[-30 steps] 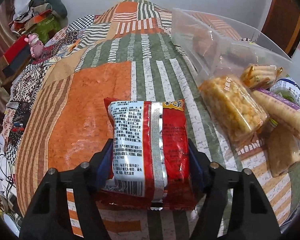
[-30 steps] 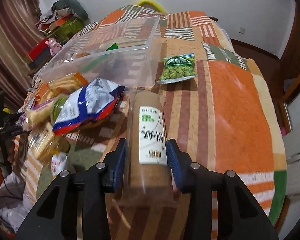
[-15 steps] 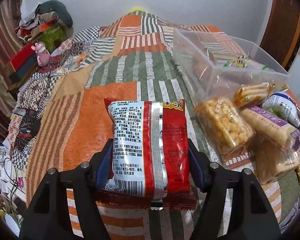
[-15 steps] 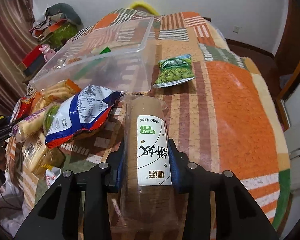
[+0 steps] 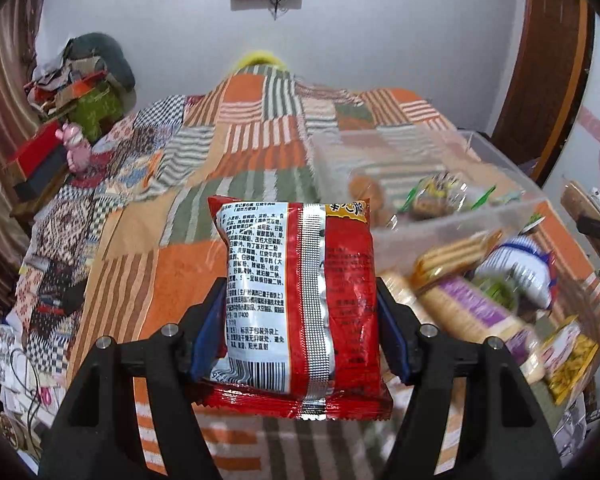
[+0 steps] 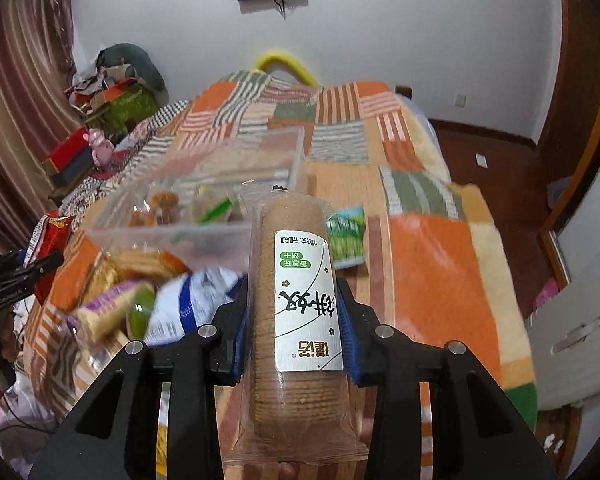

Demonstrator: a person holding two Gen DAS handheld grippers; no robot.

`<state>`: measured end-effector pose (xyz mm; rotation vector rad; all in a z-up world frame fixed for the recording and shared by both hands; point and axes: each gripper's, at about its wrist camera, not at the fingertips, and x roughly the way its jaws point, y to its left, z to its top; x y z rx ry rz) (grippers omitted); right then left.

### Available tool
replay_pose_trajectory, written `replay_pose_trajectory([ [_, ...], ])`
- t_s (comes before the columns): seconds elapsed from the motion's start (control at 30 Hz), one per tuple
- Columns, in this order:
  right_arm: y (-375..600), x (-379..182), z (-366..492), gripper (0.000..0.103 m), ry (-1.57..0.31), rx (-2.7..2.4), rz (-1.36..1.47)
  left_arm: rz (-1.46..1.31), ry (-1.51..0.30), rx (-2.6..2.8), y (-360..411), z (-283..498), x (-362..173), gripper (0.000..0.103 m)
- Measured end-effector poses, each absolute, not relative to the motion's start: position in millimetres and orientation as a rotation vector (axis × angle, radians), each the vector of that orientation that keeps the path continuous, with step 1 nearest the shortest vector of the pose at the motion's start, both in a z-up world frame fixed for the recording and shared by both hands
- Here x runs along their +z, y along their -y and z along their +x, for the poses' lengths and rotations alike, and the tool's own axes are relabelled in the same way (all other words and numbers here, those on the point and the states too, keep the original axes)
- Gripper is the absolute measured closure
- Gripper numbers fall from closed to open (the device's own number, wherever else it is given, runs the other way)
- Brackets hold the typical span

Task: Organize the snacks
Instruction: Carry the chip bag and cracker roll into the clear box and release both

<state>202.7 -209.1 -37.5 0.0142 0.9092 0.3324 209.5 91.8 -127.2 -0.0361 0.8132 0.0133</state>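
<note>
My left gripper [image 5: 296, 312] is shut on a red snack packet [image 5: 300, 300] with a white label and holds it above the bed. The packet also shows at the left edge of the right wrist view [image 6: 46, 240]. My right gripper [image 6: 292, 312] is shut on a clear roll of brown biscuits [image 6: 296, 304] and holds it up. A clear plastic bin [image 5: 432, 184] with a few snacks inside lies on the patchwork blanket, ahead right of the left gripper; in the right wrist view the bin [image 6: 204, 192] is ahead left.
Loose snacks lie in front of the bin: biscuit packs [image 5: 472, 308], a blue-white bag [image 6: 192, 304] and a green pea packet [image 6: 346, 240]. Clutter and boxes [image 5: 80, 96] stand at the far left. The bed's right edge drops to a wooden floor [image 6: 492, 152].
Both grippers have lifted with their snacks and tilted up, so the wall and the bin's inside come into view. Both grips are unchanged.
</note>
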Motion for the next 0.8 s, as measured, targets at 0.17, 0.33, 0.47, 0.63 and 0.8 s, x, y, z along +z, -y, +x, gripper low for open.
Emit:
replay_pose_trajectory([
  [0.17, 197, -27, 215, 0.069, -0.869, 0.348, 0.003, -0.007, -0.770, -0.025, -73, 225, -109, 0.035],
  [0.33, 181, -21, 228, 0.069, -0.839, 0.369, -0.014, 0.007, -0.744, -0.064, -53, 243, -96, 0.035],
  [0.47, 171, -21, 240, 0.069, -0.828, 0.381, -0.009, 0.002, -0.735, -0.094, -39, 259, -92, 0.035],
  [0.63, 163, -22, 254, 0.069, -0.819, 0.393, -0.001, 0.001, -0.743, -0.130, -24, 281, -94, 0.035],
  [0.8, 156, -27, 269, 0.069, -0.826, 0.397, 0.000, 0.001, -0.755, -0.144, -16, 298, -99, 0.035],
])
